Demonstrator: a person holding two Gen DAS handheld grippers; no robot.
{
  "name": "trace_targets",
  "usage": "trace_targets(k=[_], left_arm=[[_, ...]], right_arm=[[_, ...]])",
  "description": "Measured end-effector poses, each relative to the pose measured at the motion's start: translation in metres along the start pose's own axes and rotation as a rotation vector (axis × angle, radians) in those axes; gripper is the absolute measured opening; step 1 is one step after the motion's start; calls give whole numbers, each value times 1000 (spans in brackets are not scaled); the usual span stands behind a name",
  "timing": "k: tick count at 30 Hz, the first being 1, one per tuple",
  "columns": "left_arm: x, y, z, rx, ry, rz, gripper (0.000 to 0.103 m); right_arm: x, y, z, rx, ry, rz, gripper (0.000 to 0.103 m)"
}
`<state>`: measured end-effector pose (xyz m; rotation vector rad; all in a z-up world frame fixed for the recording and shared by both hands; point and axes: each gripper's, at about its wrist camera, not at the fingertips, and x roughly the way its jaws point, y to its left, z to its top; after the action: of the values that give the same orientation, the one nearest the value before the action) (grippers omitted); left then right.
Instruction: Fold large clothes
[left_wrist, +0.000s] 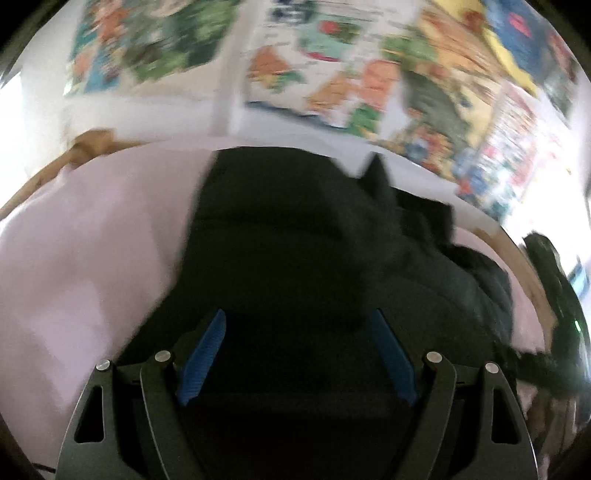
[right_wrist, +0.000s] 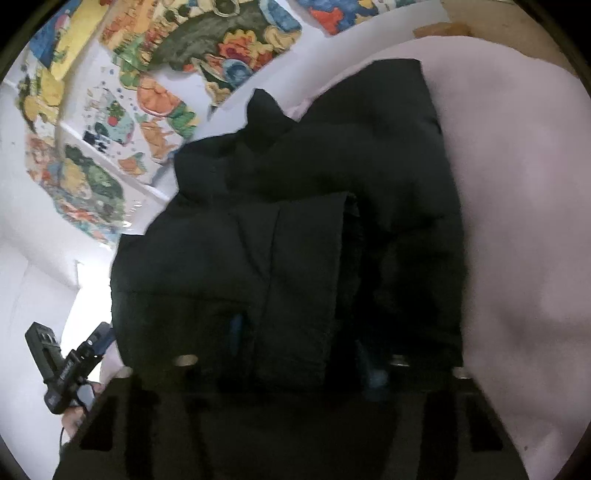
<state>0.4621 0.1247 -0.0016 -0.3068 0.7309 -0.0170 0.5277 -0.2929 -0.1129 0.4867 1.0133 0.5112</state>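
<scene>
Nearest the left wrist camera, the left hand-held gripper (left_wrist: 297, 332) stands with its two blue pads (left_wrist: 201, 356) spread wide and nothing between them, poised low over the near edge of the black jacket (left_wrist: 295, 236); that stance suits either a fresh release or a readying to pinch a new edge, and the blur does not settle which. In the right wrist view the right hand-held gripper (right_wrist: 299, 350) is largely buried under dark cloth: a blue fingertip (right_wrist: 235, 328) shows through a fold, but whether the jaws are clamped on fabric or merely draped by it cannot be told. Over that gripper lies a doubled panel of the jacket (right_wrist: 295, 221), its straight edge running up the middle of the garment, which suggests one side has been brought across the body so the bulky piece narrows. The padded cloth holds its own shape and puffs up, so a fold likely needs pressing down to stay. The garment rests on a pale pink bed sheet (right_wrist: 517, 203) that spreads well past it on one side, giving room to work. At the lower left of the right view the other hand-held device (right_wrist: 62, 365) appears beside the jacket's edge. Beyond the bed, a wooden frame edge (left_wrist: 48, 173) shows, then a white wall with colourful cartoon posters (left_wrist: 325, 81), blurred in the left view.
</scene>
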Motion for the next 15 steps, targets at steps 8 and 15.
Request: trace_targets(k=[8, 15], left_arm=[[-25, 74, 19, -172, -70, 51, 76], [-9, 75, 25, -142, -50, 32, 77]], right_arm=[[-78, 26, -7, -133, -137, -10, 8], [-73, 9, -3, -119, -121, -123, 8]])
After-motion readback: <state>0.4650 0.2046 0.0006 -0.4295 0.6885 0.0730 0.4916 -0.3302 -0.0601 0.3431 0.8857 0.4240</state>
